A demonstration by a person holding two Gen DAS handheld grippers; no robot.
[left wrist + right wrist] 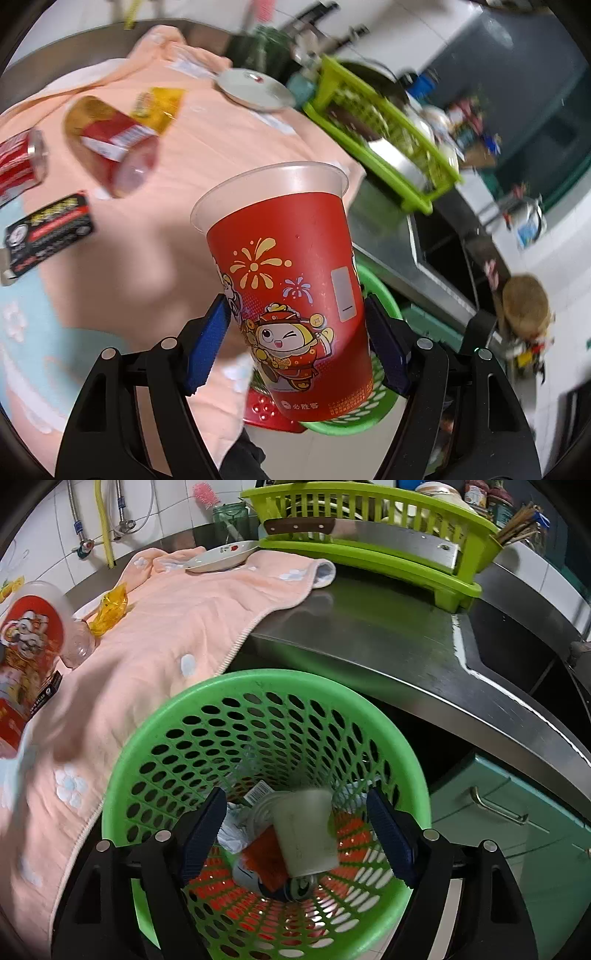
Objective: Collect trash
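Left claw [295, 343] grips the red cup [288, 288]; right claw [295, 834] gapes empty over the green basket [155, 716]. Loosened early, that tilted cup could miss the rim

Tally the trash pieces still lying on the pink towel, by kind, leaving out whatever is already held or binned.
Red soda can lying on its side: 1
Clear plastic bottle with a red label: 1
Yellow crinkled plastic wrapper: 1
Black flat cardboard packet: 1
Total: 4
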